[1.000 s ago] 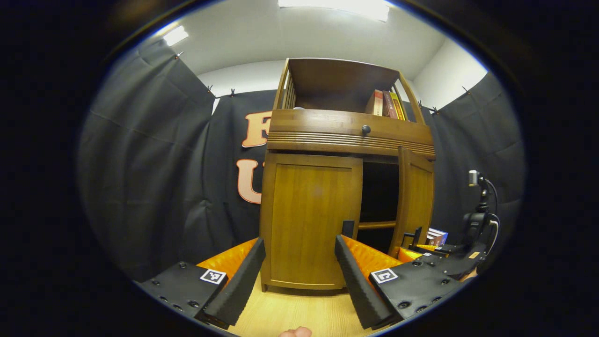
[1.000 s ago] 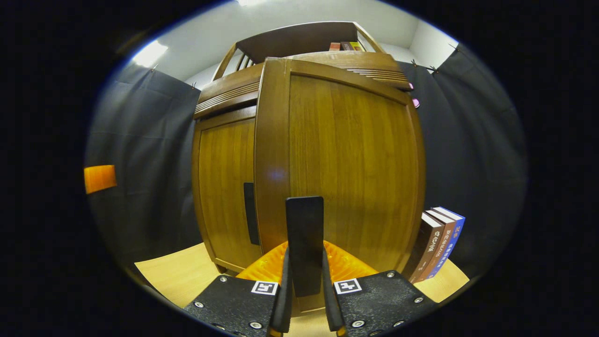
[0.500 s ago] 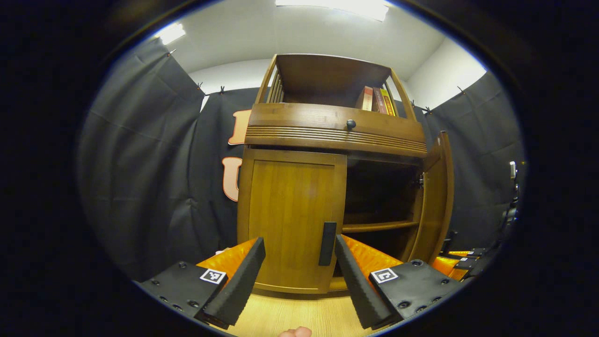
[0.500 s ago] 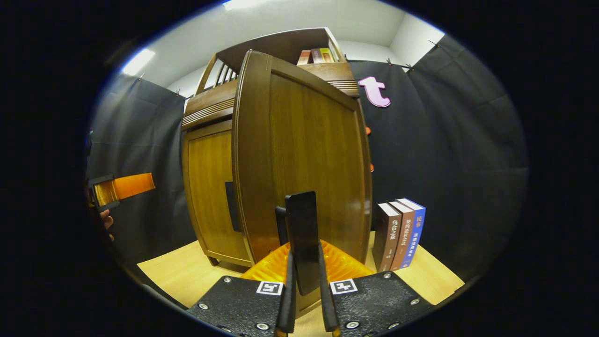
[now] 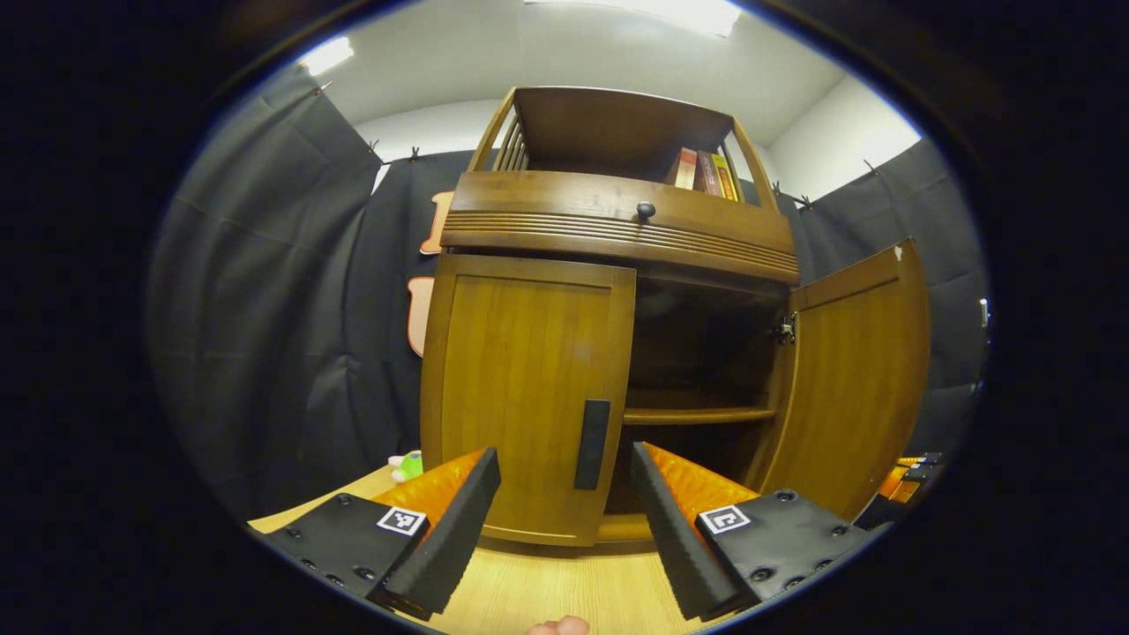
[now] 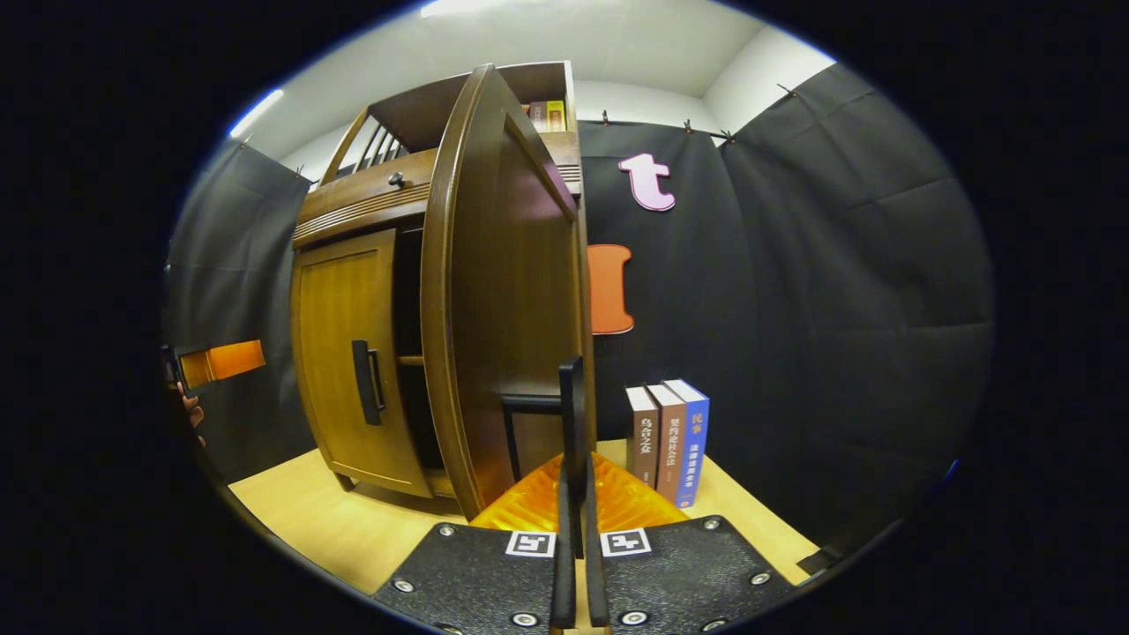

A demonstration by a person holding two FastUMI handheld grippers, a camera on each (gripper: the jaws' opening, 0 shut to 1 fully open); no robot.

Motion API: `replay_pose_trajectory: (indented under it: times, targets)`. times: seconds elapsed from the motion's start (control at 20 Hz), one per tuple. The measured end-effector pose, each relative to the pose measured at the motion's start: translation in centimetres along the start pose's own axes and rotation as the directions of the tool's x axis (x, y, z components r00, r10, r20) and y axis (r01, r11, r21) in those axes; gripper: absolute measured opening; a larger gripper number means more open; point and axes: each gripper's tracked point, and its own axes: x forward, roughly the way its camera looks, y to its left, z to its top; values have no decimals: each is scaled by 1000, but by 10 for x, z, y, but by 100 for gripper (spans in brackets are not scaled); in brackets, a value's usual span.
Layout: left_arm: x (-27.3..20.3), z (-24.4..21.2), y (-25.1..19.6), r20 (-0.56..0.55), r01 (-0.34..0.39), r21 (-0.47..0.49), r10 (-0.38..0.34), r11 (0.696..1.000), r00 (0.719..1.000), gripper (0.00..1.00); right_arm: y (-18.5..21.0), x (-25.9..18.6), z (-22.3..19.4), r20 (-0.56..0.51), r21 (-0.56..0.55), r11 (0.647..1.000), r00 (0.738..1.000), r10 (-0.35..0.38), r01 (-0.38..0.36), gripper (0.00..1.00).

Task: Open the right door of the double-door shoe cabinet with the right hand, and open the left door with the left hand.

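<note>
Cabinet [image 5: 617, 220] interior is dark; only one shelf [image 5: 697, 414] can be made out inside. In the right gripper view the right door [image 6: 494, 291] is seen nearly edge-on and hides most of the opening. Right gripper [image 6: 574, 494] has its fingers pressed together on that door's handle [image 6: 571, 414]; how the handle joins the door is hard to tell from this angle.

Left door [image 5: 525, 397] is flat against the frame, with its dark handle [image 5: 592, 432] on the inner edge. Left gripper [image 5: 564, 511] is spread wide with nothing between its fingers, just short of the door, handle framed between the fingers.

A small green thing [image 5: 407, 465] at the cabinet's left foot is too cut off to identify. Three books [image 6: 668, 441] stand upright on the wooden table [image 6: 353, 529] right of the cabinet. More books [image 5: 703, 172] are on the top shelf.
</note>
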Motion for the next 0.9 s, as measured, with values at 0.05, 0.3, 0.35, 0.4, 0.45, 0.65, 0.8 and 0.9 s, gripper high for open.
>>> replay_pose_trajectory:
  times: [0.05, 0.3, 0.35, 0.4, 0.45, 0.65, 0.8, 0.9]
  targets:
    - [1, 0, 1, -1, -6, 2, 6, 1000, 1000, 95, -8, -1, 0, 0, 12, 1000, 1000, 19, -19, 2]
    - [5, 4, 1, 13, -15, 26, 14, 1000, 1000, 94, -30, 6, 1, -10, -5, 992, 992, 125, -126, 12]
    - [2, 5, 3, 16, -20, 28, 20, 999, 1000, 94, -35, 8, 2, -16, -7, 989, 989, 149, -150, 2]
    - [-1, 6, 3, 21, -22, 28, 22, 999, 1000, 95, -40, 9, 1, -16, -9, 985, 985, 170, -170, 2]
    - [-3, 9, 4, 30, -26, 27, 25, 999, 999, 95, -44, 11, 1, -19, -10, 982, 982, 190, -190, 2]
    - [-11, 9, 4, 35, -28, 35, 27, 999, 999, 94, -55, 13, 0, -41, -4, 967, 966, 254, -254, 3]
    - [-18, 7, 2, 32, -25, 41, 24, 999, 999, 94, -60, 13, 2, -24, 6, 955, 954, 298, -298, 6]
    - [-20, 7, -1, 35, -20, 40, 18, 999, 999, 94, -64, 3, -1, -20, 22, 959, 959, 283, -283, 10]
